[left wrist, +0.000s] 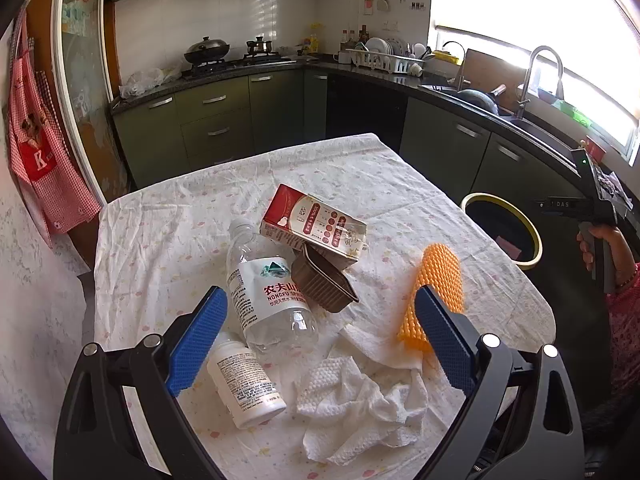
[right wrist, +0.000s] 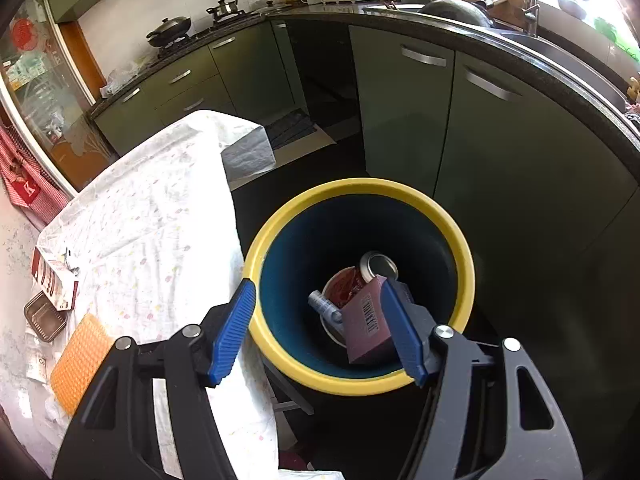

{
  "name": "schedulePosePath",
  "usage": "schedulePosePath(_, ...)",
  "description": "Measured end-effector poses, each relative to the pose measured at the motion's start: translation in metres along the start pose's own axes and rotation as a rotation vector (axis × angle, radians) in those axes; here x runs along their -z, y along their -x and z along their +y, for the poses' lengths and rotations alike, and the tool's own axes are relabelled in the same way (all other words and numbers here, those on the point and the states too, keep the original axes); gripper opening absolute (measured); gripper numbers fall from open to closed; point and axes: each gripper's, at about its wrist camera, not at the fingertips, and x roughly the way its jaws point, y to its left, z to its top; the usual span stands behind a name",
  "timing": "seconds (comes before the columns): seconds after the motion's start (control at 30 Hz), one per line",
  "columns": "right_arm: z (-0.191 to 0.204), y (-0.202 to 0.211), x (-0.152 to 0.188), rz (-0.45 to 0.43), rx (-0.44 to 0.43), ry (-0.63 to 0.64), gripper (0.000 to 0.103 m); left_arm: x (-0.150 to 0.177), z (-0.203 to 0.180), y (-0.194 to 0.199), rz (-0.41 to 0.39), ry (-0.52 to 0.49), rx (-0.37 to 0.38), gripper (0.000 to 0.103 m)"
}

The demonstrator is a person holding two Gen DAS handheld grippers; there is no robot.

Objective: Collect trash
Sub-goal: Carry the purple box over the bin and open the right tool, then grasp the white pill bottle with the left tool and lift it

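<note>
Kitchen table (left wrist: 168, 216) held bottle (left wrist: 268, 292), carton (left wrist: 316, 220), tissue (left wrist: 360, 404); left gripper (left wrist: 316, 340) gaped empty; right gripper (right wrist: 320, 332), jaws apart, nothing held, hung over yellow-rimmed bin (right wrist: 464, 256).

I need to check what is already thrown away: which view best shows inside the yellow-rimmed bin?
The right wrist view: it looks straight down into the yellow-rimmed bin, showing a can, a maroon box and a bowl. The left wrist view shows only its rim and dark interior.

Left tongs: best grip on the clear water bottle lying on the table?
Take the water bottle across its labelled mid-body, coming from above with the left tongs straddling its width. It lies flat, long axis pointing away, and the brown tray crowds its right side.
</note>
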Motion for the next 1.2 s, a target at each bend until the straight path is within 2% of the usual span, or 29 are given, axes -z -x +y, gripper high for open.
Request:
schedulePosePath(0.27,0.044,0.019,0.032,-0.019,-0.049,0.097,0.065,0.008,0.005,-0.003,0.039,0.008,-0.032,0.093)
schedulePosePath(0.5,0.069,0.016,0.042,-0.01,-0.104,0.144,0.066,0.026,0.013,-0.016,0.125,0.041,-0.068,0.093)
schedulePosePath(0.67,0.082,0.009,0.046,0.007,-0.121,0.166,0.066,0.034,0.022,-0.031,0.192,0.058,-0.118,0.093)
schedulePosePath(0.9,0.083,0.0,0.05,0.028,-0.133,0.166,0.066,0.046,0.041,-0.045,0.266,0.114,-0.14,0.093)
schedulePosePath(1.0,0.083,-0.003,0.05,0.035,-0.139,0.162,0.066,0.051,0.048,-0.054,0.298,0.121,-0.154,0.089)
schedulePosePath(1.13,0.084,-0.006,0.05,0.043,-0.144,0.166,0.066,0.058,0.061,-0.069,0.35,0.138,-0.171,0.074)
schedulePosePath(1.2,0.084,-0.008,0.051,0.047,-0.144,0.166,0.067,0.063,0.067,-0.074,0.372,0.148,-0.178,0.072)
